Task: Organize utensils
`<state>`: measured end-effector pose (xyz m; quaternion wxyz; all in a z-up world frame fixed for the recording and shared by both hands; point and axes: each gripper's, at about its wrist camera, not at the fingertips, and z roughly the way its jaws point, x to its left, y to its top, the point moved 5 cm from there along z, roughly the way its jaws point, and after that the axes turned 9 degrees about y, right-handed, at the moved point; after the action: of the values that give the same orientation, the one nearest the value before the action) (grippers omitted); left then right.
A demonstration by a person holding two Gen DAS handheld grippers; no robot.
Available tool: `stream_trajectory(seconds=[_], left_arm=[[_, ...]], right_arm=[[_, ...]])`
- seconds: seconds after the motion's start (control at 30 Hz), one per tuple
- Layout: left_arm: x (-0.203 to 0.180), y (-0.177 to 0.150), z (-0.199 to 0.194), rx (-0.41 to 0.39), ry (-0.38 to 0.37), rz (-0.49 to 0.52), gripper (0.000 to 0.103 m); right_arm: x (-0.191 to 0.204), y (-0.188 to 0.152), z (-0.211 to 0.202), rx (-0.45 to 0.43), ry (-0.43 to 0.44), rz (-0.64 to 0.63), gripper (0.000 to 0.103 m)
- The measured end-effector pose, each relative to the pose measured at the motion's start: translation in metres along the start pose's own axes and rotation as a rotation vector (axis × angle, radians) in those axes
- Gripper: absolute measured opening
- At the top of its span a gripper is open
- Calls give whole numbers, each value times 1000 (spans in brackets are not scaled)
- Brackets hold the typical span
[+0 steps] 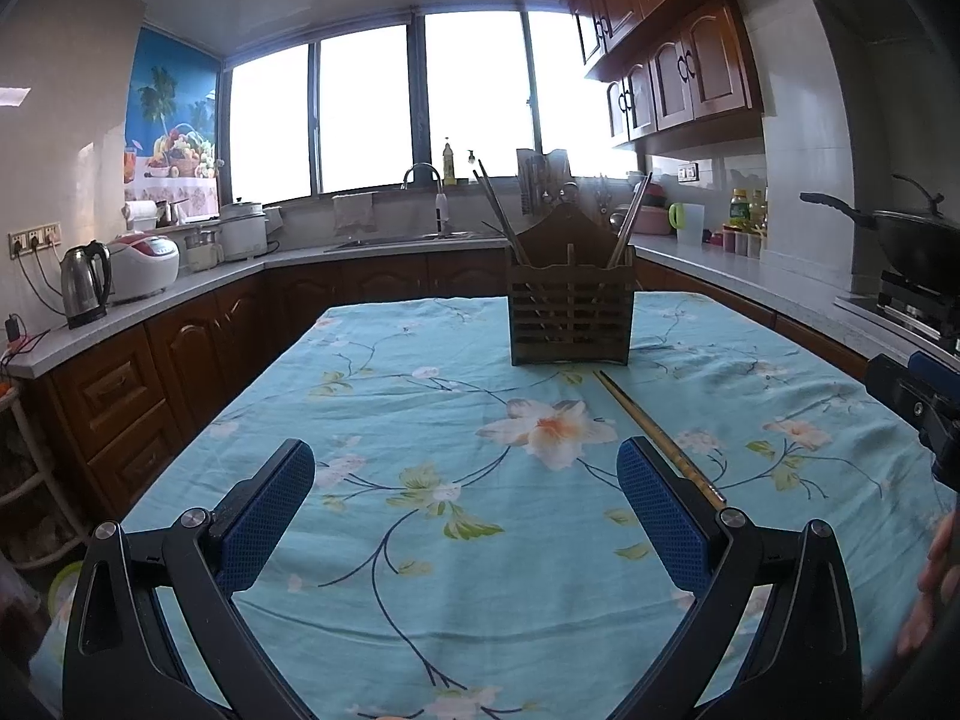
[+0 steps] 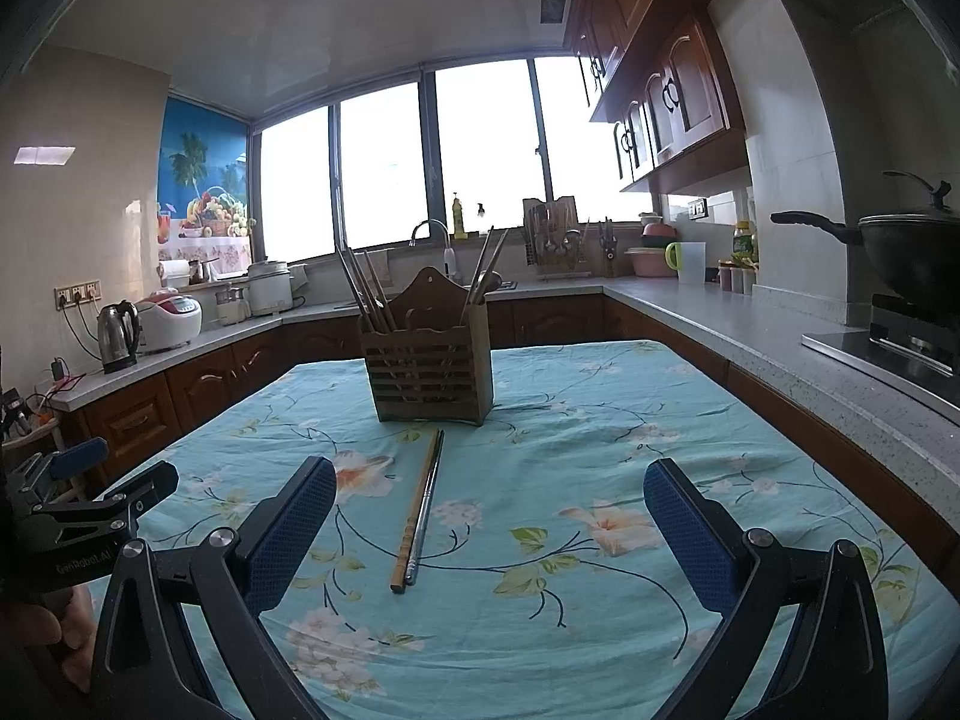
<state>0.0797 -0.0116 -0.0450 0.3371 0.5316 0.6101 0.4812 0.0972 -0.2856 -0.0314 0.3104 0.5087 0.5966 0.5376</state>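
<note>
A wooden slatted utensil holder stands upright at the far middle of the table, with several chopsticks sticking up in its left and right compartments; it also shows in the right wrist view. In front of it lie a wooden chopstick and a metal chopstick side by side on the cloth; in the left wrist view they run behind my right finger. My left gripper is open and empty above the cloth. My right gripper is open and empty, with the chopsticks between its fingers, nearer the left one.
The table wears a light blue floral cloth. Counters surround it: kettle and rice cooker at left, sink at the back, wok on the stove at right. The left gripper's body shows in the right view.
</note>
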Motion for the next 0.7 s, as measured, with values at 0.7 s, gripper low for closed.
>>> stream_trajectory(seconds=[0.7], left_arm=[[-4, -1, 6, 11, -17, 1, 103]], right_arm=[[4, 0, 0, 1, 3, 2, 103]])
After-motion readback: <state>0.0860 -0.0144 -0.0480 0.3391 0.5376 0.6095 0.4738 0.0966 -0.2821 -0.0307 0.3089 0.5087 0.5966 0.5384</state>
